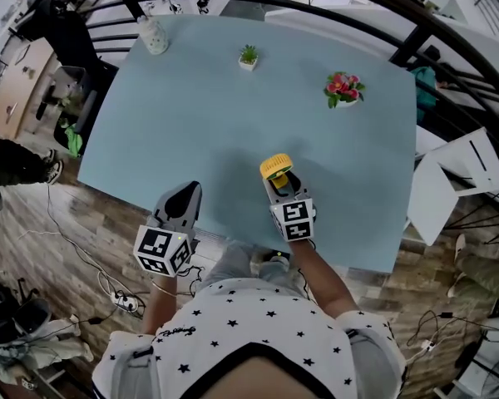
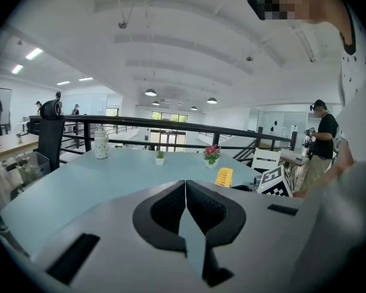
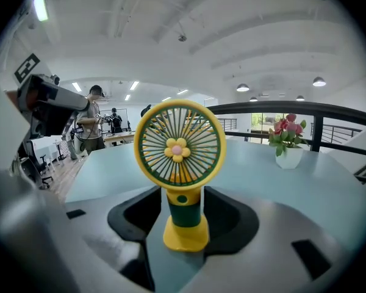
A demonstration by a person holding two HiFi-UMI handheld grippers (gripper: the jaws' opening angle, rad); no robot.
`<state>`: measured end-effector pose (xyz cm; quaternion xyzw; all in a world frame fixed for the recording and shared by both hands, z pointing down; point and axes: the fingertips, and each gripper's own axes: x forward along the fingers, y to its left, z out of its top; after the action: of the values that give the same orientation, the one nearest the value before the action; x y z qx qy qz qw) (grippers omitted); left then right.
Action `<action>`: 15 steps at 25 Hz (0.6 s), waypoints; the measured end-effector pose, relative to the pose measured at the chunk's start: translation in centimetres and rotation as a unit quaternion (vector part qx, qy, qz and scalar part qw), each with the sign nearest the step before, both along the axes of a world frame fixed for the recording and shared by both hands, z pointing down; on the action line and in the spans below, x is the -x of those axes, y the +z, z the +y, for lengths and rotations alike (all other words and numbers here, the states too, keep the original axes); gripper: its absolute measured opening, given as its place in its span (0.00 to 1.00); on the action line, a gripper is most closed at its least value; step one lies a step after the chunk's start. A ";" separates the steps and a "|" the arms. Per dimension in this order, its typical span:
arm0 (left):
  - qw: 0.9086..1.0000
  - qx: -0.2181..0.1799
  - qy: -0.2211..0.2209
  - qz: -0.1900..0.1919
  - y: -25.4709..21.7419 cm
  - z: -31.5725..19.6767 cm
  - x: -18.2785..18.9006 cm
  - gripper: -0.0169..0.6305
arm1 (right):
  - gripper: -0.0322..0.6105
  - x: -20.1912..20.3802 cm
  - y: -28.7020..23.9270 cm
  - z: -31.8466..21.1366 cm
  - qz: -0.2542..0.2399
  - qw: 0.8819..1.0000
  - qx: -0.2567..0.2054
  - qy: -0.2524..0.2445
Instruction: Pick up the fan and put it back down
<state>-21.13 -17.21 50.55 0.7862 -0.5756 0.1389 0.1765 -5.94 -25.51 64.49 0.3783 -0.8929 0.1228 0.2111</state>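
**A:** What's happening closest in? The left tool (image 2: 185, 185) is sitting clenched on nothing, pads meeting, over the near edge of the pale blue worktop (image 1: 191, 123). I'm guessing it's just staying out of the way, since this looks like a one-handed job.

**B:** Yeah, the right tool (image 3: 183, 188) is doing the work. It's grasping the little yellow-and-green plastic fan (image 3: 180, 151) by its green stem, pads coming in from both sides just above the yellow foot. Gripping low like that is keeping the round grille clear and the fan upright.

**A:** Is it off the worktop though?

**B:** Honestly can't tell. The fan is sitting near the front edge, a bit right of middle, but no view is showing what's under the foot.

**A:** Anything crowding it further out?

**B:** Nope. The pink flowers in a white pot (image 1: 343, 88), the tiny green plant in a white pot (image 1: 248, 56) and the white spotted bottle (image 1: 153, 35) are all standing well apart at the far side. The black metal railing (image 2: 140, 122) is running behind them.
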 end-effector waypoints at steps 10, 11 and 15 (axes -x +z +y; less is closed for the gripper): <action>1.000 0.003 -0.001 -0.001 0.4 0.2 0.2 0.07 | 0.32 -0.1 0.0 -0.7 0.007 1.000 -0.016 0.014; 1.000 0.003 -0.001 -0.002 0.4 0.1 0.2 0.07 | 0.32 -0.1 0.0 -0.7 0.008 1.000 -0.017 0.014; 1.000 0.000 0.003 -0.001 0.1 -0.3 0.1 0.07 | 0.32 -0.2 -0.1 -0.7 0.013 1.000 -0.018 0.013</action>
<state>-21.27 -17.46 50.70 0.7877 -0.5734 0.1405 0.1759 -5.72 -26.17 64.35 0.3948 -0.8873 0.1045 0.2144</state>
